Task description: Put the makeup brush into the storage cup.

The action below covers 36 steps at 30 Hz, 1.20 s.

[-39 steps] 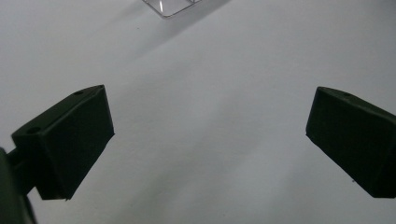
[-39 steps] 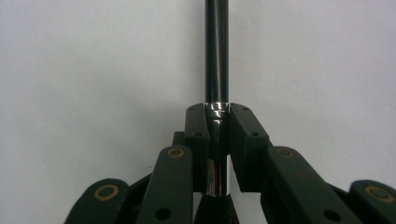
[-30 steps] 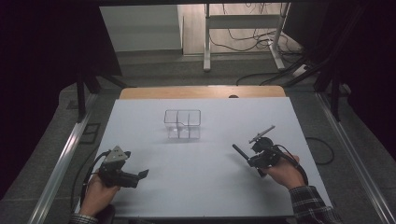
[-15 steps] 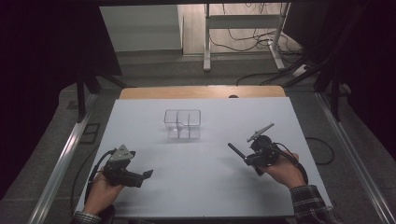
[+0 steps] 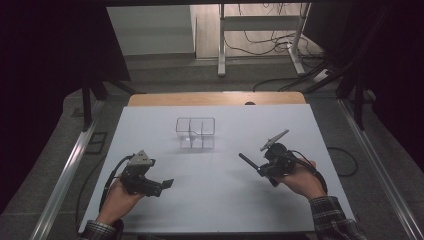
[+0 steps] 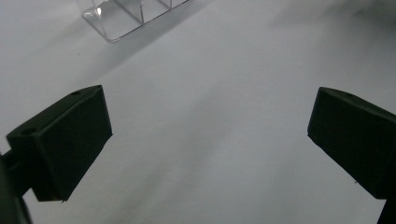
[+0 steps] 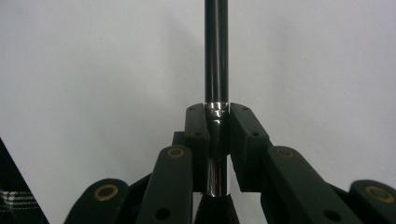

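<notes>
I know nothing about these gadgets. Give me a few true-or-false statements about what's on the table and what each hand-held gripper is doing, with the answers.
1. The right hand-held gripper is clamped on a dark rod. True.
2. The left hand-held gripper holds the clear box. False: its jaws stand wide apart with nothing between them, and the clear box sits apart from it, farther up the table.
3. The clear box is divided into compartments. True.
4. The rod stands inside the clear box. False: it sticks out of the right hand-held gripper, away from the box.
5. The tabletop is white. True.
</notes>
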Each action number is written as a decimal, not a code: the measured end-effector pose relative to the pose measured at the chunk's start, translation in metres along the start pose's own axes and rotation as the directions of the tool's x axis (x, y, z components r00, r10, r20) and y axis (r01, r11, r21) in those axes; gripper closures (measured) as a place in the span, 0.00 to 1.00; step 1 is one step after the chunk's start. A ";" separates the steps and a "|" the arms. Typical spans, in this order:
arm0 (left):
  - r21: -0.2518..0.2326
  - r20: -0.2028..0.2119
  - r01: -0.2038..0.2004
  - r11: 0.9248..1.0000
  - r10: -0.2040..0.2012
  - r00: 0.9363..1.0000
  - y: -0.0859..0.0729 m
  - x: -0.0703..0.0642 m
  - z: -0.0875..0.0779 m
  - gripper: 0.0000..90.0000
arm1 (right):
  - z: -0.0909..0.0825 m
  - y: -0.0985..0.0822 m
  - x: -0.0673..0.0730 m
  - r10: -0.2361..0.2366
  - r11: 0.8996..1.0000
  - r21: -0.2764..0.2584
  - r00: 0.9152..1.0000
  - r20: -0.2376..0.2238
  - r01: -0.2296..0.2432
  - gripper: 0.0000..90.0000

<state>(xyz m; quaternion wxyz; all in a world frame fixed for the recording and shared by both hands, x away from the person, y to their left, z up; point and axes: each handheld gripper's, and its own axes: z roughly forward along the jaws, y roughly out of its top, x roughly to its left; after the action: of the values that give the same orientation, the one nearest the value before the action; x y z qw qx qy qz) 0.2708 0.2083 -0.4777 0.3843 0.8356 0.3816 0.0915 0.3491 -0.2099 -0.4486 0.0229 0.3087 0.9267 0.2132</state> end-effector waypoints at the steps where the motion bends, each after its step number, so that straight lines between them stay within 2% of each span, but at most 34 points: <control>1: 0.002 0.007 -0.006 1.000 0.006 1.000 0.001 0.000 0.001 0.00 | 0.000 0.001 0.000 -0.007 1.000 0.002 1.000 -0.002 0.007 0.86; 9: 0.011 0.027 -0.059 0.998 0.059 0.998 0.011 -0.004 0.008 0.00 | -0.003 0.011 0.005 -0.047 0.999 0.012 0.999 -0.014 0.047 0.86; 20: 0.012 0.045 -0.094 0.996 0.093 0.995 0.023 -0.009 0.018 0.00 | 0.002 0.022 0.011 -0.092 0.995 0.032 0.995 -0.032 0.093 0.86; 23: 0.011 0.062 -0.099 0.995 0.098 0.993 0.027 -0.010 0.021 0.00 | 0.003 0.024 0.012 -0.100 0.994 0.030 0.994 -0.037 0.101 0.86; 28: -0.001 0.094 -0.108 0.994 0.107 0.990 0.034 -0.011 0.026 0.00 | 0.003 0.027 0.015 -0.105 0.994 0.033 0.994 -0.043 0.106 0.86; 34: 0.013 0.107 -0.154 0.988 0.152 0.983 0.044 -0.016 0.035 0.00 | 0.003 0.033 0.018 -0.127 0.991 0.039 0.991 -0.049 0.129 0.86; 36: 0.015 0.109 -0.157 0.987 0.155 0.982 0.047 -0.018 0.039 0.00 | 0.004 0.035 0.019 -0.138 0.989 0.042 0.989 -0.054 0.140 0.86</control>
<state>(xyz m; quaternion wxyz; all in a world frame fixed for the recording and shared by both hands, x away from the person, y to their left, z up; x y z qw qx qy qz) 0.3020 0.1541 -0.4687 0.3859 0.8712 0.2948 0.0716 0.3540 -0.1720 -0.4363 0.0069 0.2383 0.9509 0.1975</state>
